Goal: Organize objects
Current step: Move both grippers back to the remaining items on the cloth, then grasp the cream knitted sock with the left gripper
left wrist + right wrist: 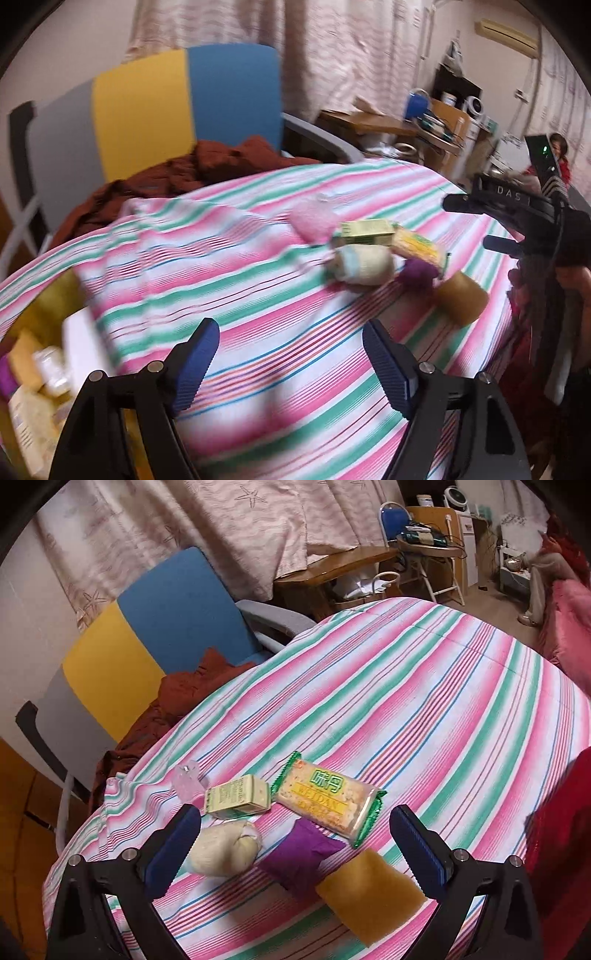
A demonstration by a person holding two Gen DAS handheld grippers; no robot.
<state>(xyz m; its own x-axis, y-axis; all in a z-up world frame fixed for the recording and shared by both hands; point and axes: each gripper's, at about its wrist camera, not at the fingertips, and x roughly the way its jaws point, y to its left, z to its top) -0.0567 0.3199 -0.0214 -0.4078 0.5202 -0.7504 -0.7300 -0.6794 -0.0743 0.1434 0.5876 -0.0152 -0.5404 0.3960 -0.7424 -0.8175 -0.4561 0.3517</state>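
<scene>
Bed surface covered by a striped quilt in pink, green and white. Lying directly on it, in a loose cluster near one edge: a green-edged cracker packet; a small pale green box just beside the packet; a clear pinkish item next to the box; a cream cloth pouch; a purple packet between pouch and crackers; and a flat amber-yellow block, partly overlapping the purple packet.
</scene>
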